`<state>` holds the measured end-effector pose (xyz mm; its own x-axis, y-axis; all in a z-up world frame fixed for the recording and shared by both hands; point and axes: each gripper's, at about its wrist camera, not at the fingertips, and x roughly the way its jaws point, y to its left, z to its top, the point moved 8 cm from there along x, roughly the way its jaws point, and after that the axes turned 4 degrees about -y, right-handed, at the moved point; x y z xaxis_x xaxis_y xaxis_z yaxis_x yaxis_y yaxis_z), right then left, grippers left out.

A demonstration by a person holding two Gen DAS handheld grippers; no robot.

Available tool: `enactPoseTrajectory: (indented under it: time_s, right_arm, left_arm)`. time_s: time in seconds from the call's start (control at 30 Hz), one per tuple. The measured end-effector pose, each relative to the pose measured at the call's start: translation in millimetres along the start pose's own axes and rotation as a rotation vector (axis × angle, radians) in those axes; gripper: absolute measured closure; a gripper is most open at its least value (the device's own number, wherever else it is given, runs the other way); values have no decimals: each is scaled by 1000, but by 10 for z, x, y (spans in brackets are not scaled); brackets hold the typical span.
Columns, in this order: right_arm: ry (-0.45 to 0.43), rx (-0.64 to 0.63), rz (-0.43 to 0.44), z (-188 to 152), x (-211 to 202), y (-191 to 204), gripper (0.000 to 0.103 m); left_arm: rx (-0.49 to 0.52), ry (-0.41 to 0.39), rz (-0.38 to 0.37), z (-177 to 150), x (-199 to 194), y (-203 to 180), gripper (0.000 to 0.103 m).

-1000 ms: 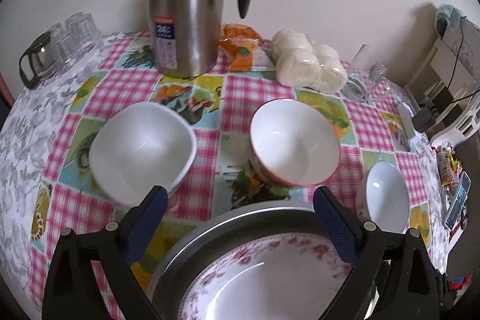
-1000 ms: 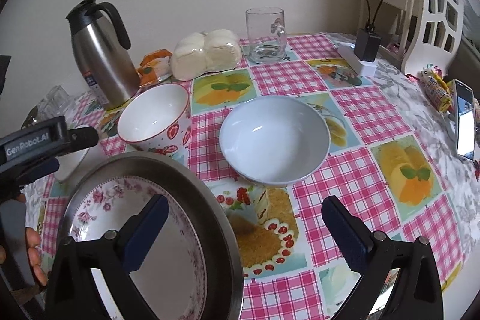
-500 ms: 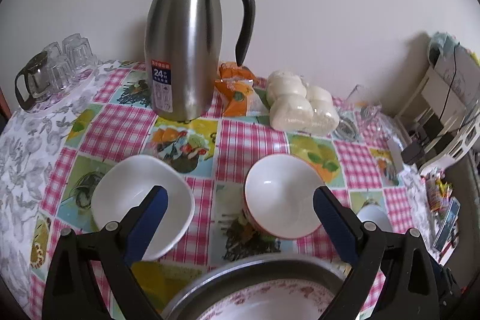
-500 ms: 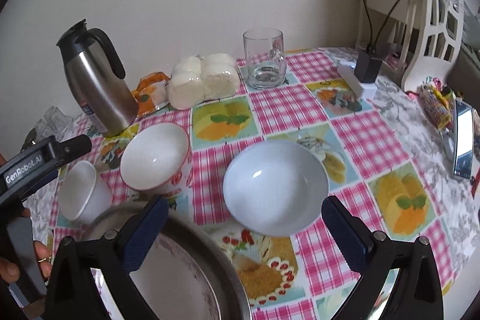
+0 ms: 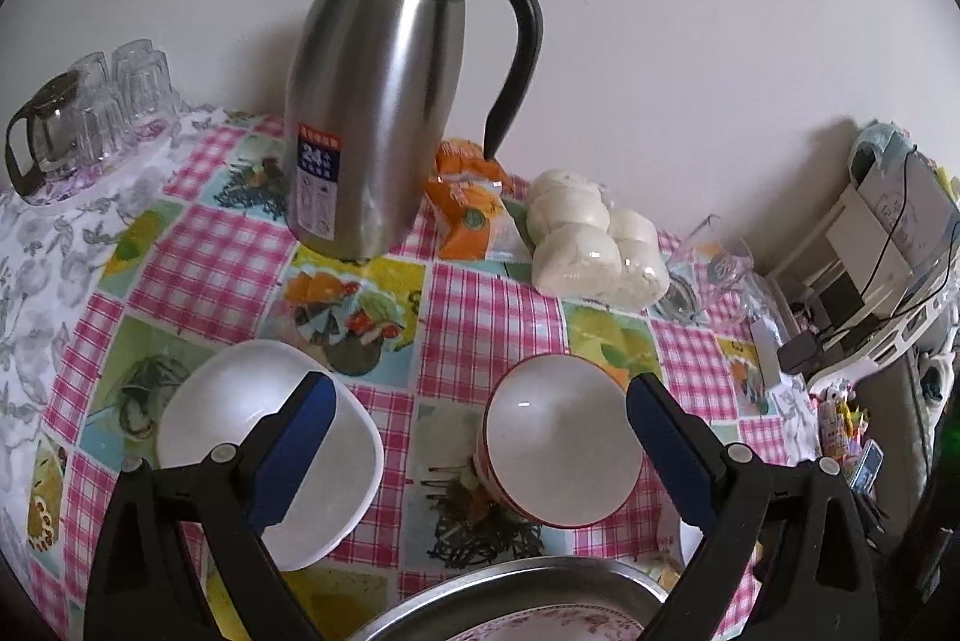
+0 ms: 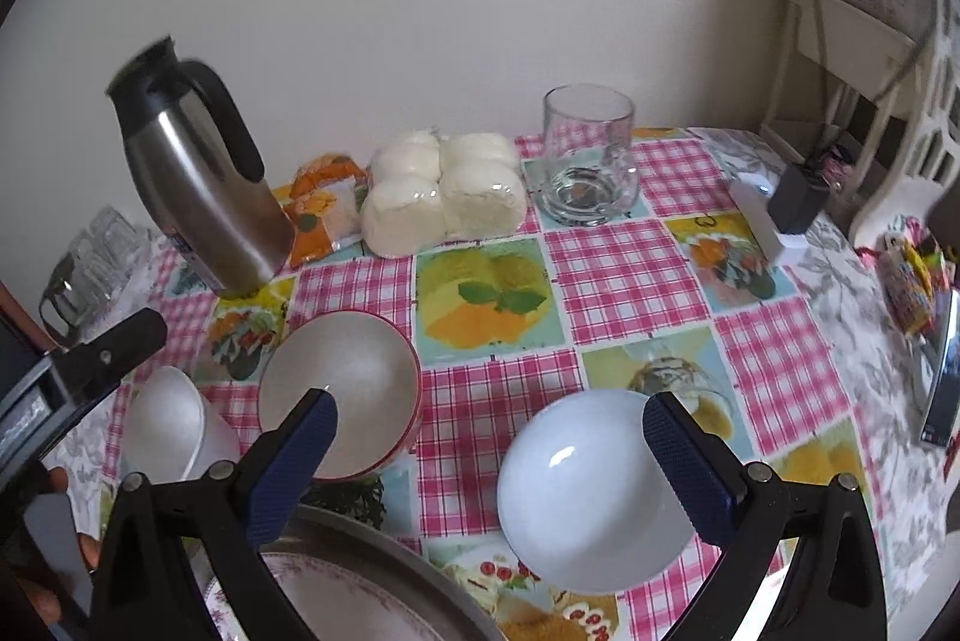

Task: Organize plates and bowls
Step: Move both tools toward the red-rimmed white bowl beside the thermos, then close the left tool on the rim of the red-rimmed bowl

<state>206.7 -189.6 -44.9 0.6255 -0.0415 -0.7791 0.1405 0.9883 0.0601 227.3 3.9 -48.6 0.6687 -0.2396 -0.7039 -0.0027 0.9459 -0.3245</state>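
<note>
Both claws hang open and empty above the near edge of the tabletop. The left claw has its blue pads spread wide, one over a squarish white bowl and the other beside a red-rimmed bowl. The right claw is just as wide, with a round white bowl under its right pad.

The three bowls sit apart on the checked cloth, and a floral plate lies inside a metal pan at the very front. A steel jug, wrapped buns and a glass mug stand behind, clear of the work.

The bowls look like glazed ceramic: stiff, fairly heavy for their size, slick to rubber pads and likely to chip if knocked together. Their bodies seem too wide to span, so the sensible hold is probably a pinch on the rim wall, one pad inside and one outside, lifted level. The plate, lying low in the pan, probably offers only its raised edge.
</note>
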Motion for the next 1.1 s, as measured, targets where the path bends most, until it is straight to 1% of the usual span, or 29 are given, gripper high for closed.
enactPoseTrajectory:
  time_s: [0.13,0.27,0.4,0.57,0.77,0.87,0.93,1.03,1.1]
  right_arm:
    - [50,4,-13,-70,205,11,0]
    - [90,8,-14,-119,379,1,0]
    - [101,-15,-21,-116,493,20,0]
    - [108,-43,-15,-101,594,73,0]
    - [128,-49,-9,-133,720,119,0]
    - [143,-31,-10,-167,780,112,0]
    - [154,-33,-6,-189,814,125,1]
    - [147,-58,-17,-185,827,148,5]
    - [151,-64,-9,-187,830,170,14]
  left_arm:
    - [27,20,30,-30,83,-17,5]
    - [-2,44,40,-76,193,15,5]
    - [-10,61,53,-99,283,46,5]
    - [-19,79,47,-107,357,57,5]
    - [11,85,43,-110,417,-20,6]
    - [30,100,39,-136,472,-59,6]
    - [35,113,37,-161,510,-73,10]
    - [45,131,36,-199,561,-103,15]
    - [55,136,42,-211,578,-119,19]
